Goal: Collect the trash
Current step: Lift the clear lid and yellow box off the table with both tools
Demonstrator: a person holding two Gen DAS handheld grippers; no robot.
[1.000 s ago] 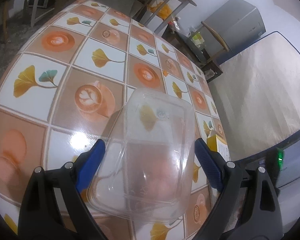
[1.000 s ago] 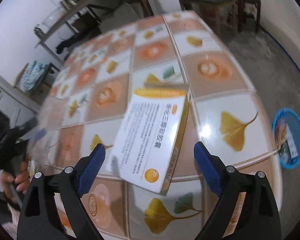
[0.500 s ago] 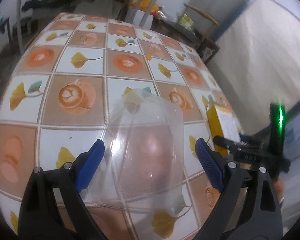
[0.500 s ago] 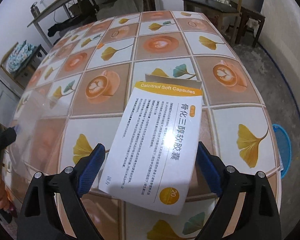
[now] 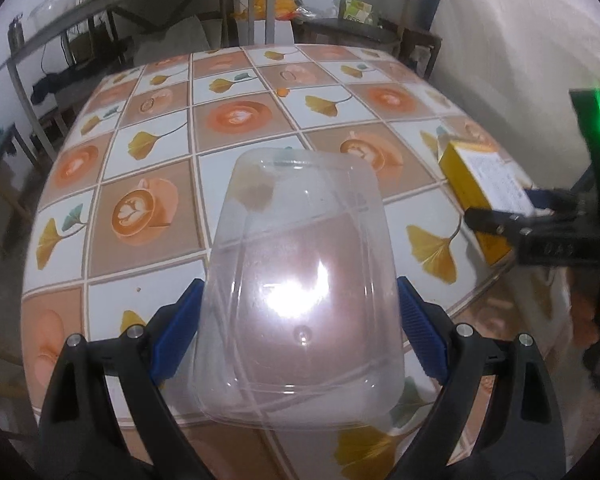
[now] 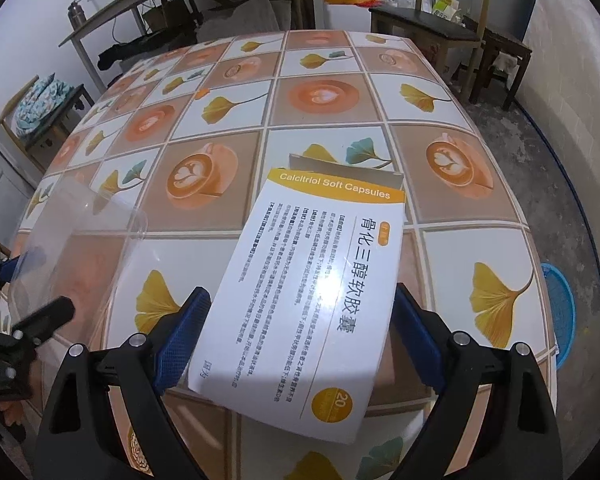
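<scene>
My left gripper (image 5: 300,324) is shut on a clear plastic container (image 5: 300,280), held over the near edge of the tiled table (image 5: 236,120). My right gripper (image 6: 300,332) is shut on a white and yellow capsule box (image 6: 312,280), also over the table's near edge. The box also shows at the right in the left wrist view (image 5: 484,184), with the right gripper (image 5: 540,236) around it. The clear container shows at the left in the right wrist view (image 6: 80,240).
A blue basket (image 6: 560,312) stands on the floor right of the table. Wooden chairs (image 6: 440,28) and a metal shelf (image 6: 140,8) stand behind the table. A chair with a cloth (image 6: 40,100) is at the left.
Both grippers have swung to face straight across the table, each still holding its item. The box and the container stay gripped.
</scene>
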